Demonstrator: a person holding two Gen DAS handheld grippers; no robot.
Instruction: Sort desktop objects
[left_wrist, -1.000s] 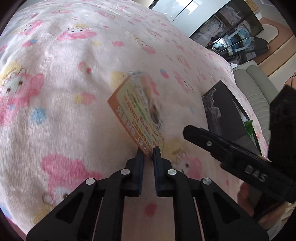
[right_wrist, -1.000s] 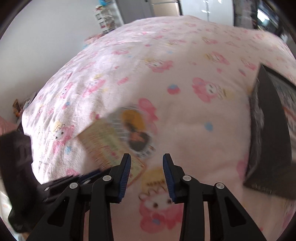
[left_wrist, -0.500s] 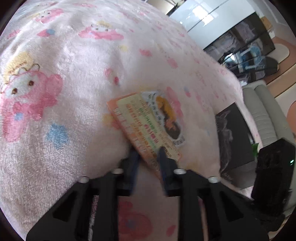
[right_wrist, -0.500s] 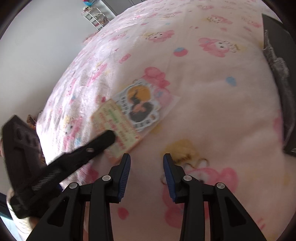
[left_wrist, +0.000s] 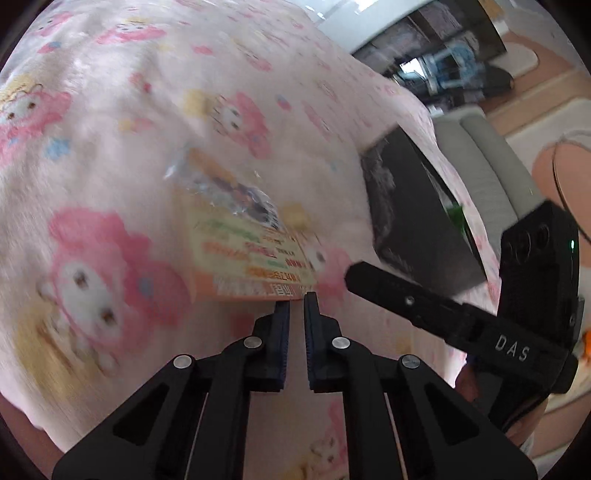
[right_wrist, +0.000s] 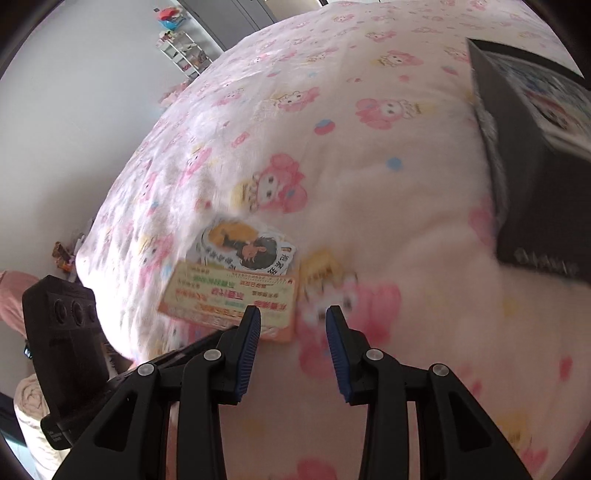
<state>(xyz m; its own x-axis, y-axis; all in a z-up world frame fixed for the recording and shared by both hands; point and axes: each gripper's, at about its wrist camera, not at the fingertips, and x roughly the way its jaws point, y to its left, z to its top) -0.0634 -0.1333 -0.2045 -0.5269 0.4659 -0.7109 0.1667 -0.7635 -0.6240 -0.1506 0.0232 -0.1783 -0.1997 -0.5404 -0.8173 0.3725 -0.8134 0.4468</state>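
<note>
Since the packet (left_wrist: 236, 236) lies flat on the pink blanket (left_wrist: 110, 129) with its long axis running away from both cameras, what matters is its near orange edge. That edge sits right at the tips of the left gripper (left_wrist: 297, 306), whose fingers are closing and almost together; they're blurry, but nothing looks pinched between them, the edge is just ahead of the tips. The right gripper (right_wrist: 293, 317) comes in from the other side with its fingers apart and empty, its left fingertip over the packet's near corner. I'd say the left one is nearer and better lined up for a pinch on that thin edge. The black box (right_wrist: 535, 155) sits well off to the right, probably where the packet goes.
</note>
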